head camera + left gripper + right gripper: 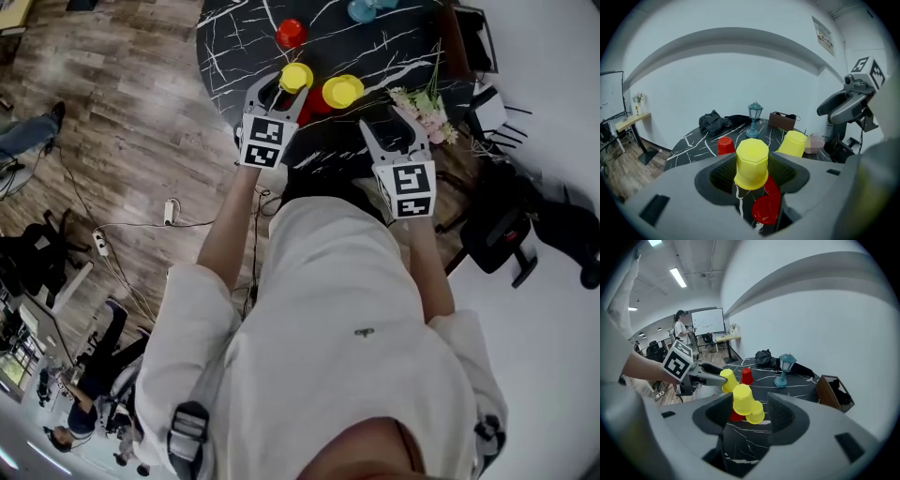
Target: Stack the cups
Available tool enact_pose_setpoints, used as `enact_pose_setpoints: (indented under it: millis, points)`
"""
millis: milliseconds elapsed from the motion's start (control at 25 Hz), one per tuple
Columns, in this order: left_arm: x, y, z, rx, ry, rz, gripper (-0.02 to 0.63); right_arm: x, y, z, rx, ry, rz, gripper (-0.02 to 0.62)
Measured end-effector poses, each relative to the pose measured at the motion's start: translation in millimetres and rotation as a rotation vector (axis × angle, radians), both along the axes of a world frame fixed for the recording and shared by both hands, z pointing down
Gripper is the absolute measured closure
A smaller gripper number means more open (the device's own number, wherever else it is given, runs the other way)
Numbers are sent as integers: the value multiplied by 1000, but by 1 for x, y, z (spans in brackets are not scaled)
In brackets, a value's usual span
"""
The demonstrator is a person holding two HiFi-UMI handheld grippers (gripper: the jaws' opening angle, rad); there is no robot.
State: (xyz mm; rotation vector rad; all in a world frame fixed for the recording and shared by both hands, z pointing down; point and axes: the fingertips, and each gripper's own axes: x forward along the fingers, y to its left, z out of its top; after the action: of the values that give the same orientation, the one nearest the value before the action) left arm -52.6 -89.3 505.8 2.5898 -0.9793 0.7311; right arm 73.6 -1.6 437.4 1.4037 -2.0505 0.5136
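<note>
My left gripper (289,84) is shut on an upside-down yellow cup (751,164), held above the black marble table (234,37). Directly below it lie red cups (766,208), partly hidden by the jaws. A second yellow cup (342,91) stands just right of them, and a single red cup (291,33) stands further back. In the right gripper view, the held cup (727,379) hangs left of the yellow cup (743,399), with another yellow cup (756,412) low beside it. My right gripper (394,127) is open and empty, nearer than the cups.
A blue lantern (754,119), a brown box (783,120) and dark clothing (715,123) sit at the table's far side. Flowers (422,108) lie by the right gripper. A black chair (502,225) stands to the right. Cables (169,211) run over the wooden floor.
</note>
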Motion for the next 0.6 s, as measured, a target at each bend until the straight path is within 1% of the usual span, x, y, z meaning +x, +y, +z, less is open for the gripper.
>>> enact_pose_setpoints:
  millis: [240,600]
  points:
    - [-6,28,-14,7,-9,-26,391,1,10,-6,22,-23,-40,362]
    - [1,60,-23,12,-28,-56,391,7,24,-8,30,-47,-88,362]
